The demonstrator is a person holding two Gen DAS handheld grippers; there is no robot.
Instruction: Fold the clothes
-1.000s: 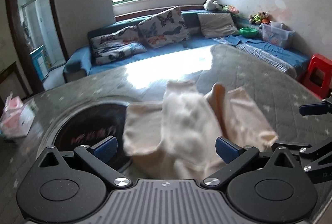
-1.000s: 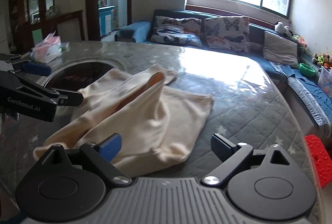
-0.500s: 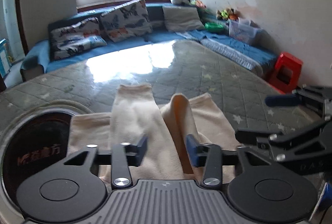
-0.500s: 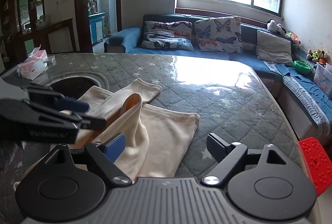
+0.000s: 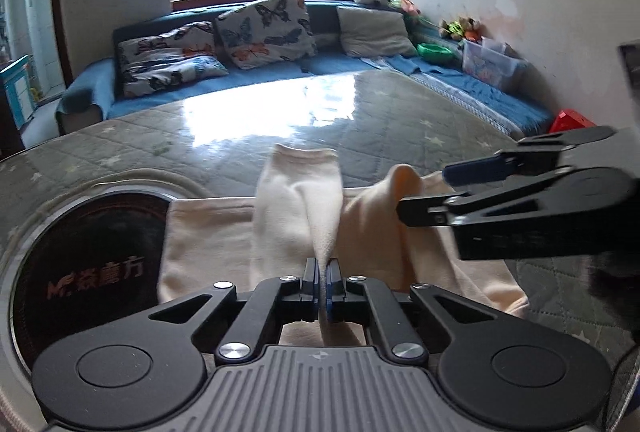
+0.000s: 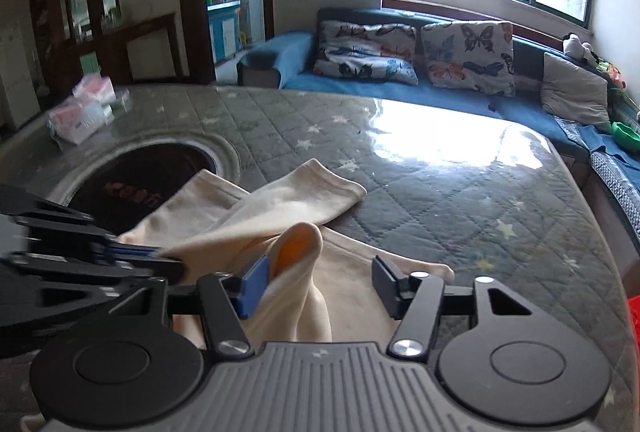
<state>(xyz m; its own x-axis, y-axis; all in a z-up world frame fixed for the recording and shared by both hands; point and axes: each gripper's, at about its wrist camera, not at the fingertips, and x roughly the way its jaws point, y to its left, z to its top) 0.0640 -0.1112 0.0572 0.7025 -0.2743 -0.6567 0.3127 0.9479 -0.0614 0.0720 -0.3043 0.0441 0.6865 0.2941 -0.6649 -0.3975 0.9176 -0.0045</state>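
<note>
Left gripper [image 5: 322, 286] pinching garment [image 5: 296, 216] fold; right gripper [image 6: 316, 286] closing, garment between jaws.

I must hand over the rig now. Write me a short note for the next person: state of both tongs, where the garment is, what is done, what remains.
Left tongs: shut on a raised ridge of the cream garment.
Right tongs: closing around the second raised fold; cloth is between the jaws and touches the blue pad on one side, but it is not yet pinched.
Garment: on the quilted table, crumpled, one edge lying over the dark round inset.
Done: one grip taken.
Left: finish the right grip, lift, spread the cloth flat, then fold. No fold is made yet.
</note>
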